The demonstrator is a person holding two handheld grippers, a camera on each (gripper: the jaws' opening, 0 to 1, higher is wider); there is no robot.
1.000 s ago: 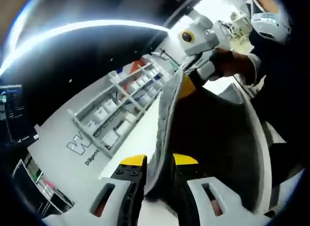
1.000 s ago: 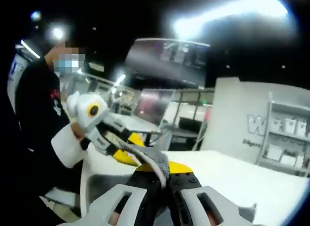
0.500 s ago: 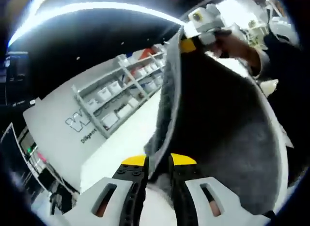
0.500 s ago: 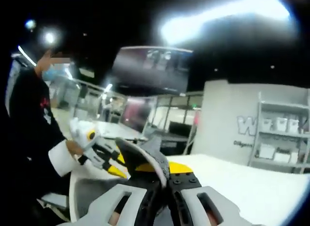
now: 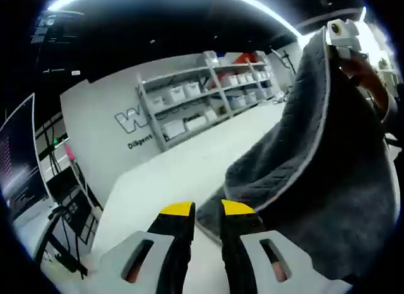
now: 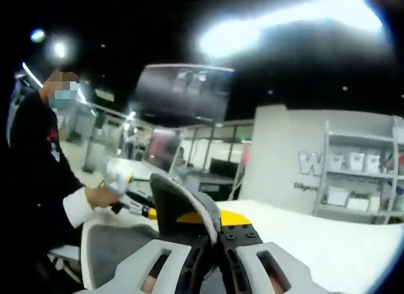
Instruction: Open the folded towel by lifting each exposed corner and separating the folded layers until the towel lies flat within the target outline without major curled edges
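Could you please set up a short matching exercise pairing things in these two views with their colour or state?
Things:
1. towel
2. table
3. shelf unit
4. right gripper

Descriptions:
A. white, flat surface
B. grey, lifted and hanging
C. shut on the cloth edge
D. holds pale bins against the wall

Pairs: 1-B, 2-A, 3-D, 4-C
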